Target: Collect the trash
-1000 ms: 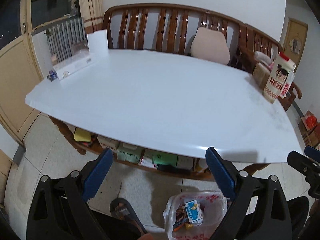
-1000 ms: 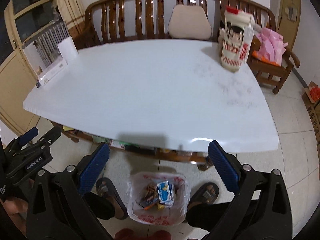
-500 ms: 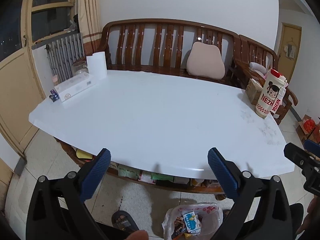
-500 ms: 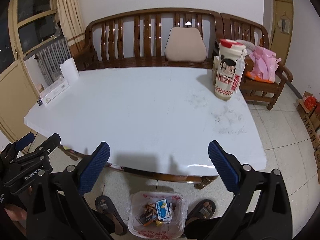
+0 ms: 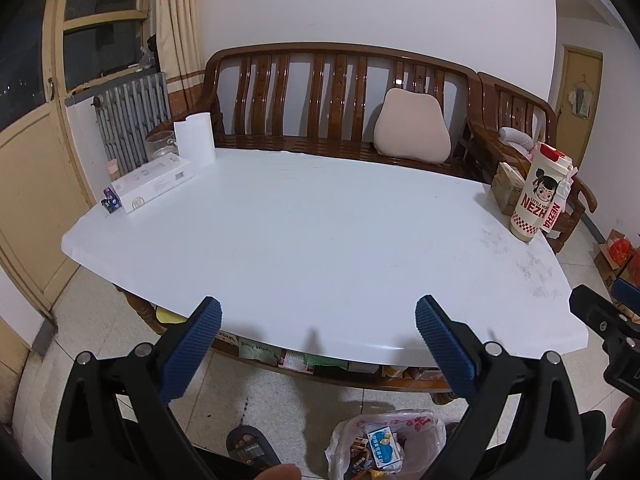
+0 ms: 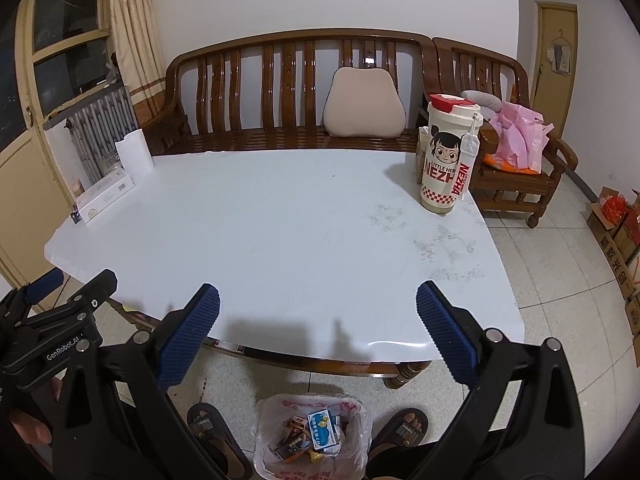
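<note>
A bin lined with a clear plastic bag (image 6: 310, 436) stands on the floor by the table's near edge, holding a small blue carton and several wrappers; the bin (image 5: 384, 446) also shows low in the left wrist view. My left gripper (image 5: 318, 314) is open and empty above the near edge of the white table (image 5: 320, 224). My right gripper (image 6: 318, 302) is likewise open with nothing between its fingers, raised over the bin. The left gripper (image 6: 60, 300) appears at the left edge of the right wrist view.
A white Nezha cup (image 6: 450, 156) stands at the table's right side. A white box (image 5: 154, 184) and a paper roll (image 5: 196, 138) sit at the far left. A wooden bench (image 5: 340, 100) with a beige cushion runs behind. A person's sandalled feet (image 6: 404, 428) flank the bin.
Both grippers have risen and tilted up, so the bin sits lower in view and more of the bench and wall shows. Both stayed open and empty.
</note>
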### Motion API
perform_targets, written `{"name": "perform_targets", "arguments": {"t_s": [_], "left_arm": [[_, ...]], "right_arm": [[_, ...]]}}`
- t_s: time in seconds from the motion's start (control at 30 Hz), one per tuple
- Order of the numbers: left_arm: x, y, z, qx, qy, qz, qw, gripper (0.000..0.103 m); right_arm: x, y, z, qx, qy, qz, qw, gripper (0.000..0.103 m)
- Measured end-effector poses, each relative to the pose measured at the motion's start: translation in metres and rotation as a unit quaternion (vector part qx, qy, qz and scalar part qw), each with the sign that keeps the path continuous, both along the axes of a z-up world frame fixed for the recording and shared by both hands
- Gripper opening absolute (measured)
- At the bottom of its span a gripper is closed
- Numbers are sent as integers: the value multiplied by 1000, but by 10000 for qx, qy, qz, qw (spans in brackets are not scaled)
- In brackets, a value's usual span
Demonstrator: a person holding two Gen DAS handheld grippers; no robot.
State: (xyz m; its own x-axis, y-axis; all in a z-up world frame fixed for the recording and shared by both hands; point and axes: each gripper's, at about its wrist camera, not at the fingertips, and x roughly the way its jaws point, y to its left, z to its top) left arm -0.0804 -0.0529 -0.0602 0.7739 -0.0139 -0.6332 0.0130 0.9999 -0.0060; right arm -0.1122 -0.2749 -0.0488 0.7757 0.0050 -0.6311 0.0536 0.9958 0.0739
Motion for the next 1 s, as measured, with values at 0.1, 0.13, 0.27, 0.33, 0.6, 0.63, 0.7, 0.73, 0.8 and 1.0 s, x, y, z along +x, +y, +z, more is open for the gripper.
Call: {"name": "perform_targets", "arguments": {"t_s": [0.1, 0.13, 0.27, 0.33, 0.6, 0.63, 0.7, 0.73, 0.8, 1.0], "left_arm": [[0, -1, 2, -2, 23, -36, 10000, 95], [0, -1, 2, 7, 6, -42, 10000, 95], [0, -2, 3, 34, -11, -51, 10000, 95], [1, -3, 4, 45, -14, -56, 10000, 95], [1, -1, 6, 53, -10, -69, 10000, 95], [1, -1, 6, 61, -13, -67, 10000, 95], [1, -1, 7, 38, -8, -64, 10000, 95], [1, -1, 7, 40, -10, -70, 10000, 95], [0, -1, 7, 46, -5, -74, 10000, 95], [1, 1, 6, 54, 13, -85, 9999, 95]], "right_arm": [[0, 0, -1, -17, -9, -18, 10000, 96], [0, -1, -2, -5, -13, -27, 10000, 96], [-1, -2, -3, 23, -24, -36, 10000, 96], [-2, -2, -3, 29, -23, -26, 10000, 96], [-2, -2, -3, 20, -19, -32, 10000, 96], [-2, -2, -3, 19, -17, -24, 10000, 96], [-1, -1, -4, 19, -8, -18, 10000, 96], [-1, -1, -4, 25, -9, -13, 10000, 96], [-1, 0, -5, 26, 5, -6, 10000, 96], [-1, 0, -5, 37, 16, -8, 10000, 96]]}}
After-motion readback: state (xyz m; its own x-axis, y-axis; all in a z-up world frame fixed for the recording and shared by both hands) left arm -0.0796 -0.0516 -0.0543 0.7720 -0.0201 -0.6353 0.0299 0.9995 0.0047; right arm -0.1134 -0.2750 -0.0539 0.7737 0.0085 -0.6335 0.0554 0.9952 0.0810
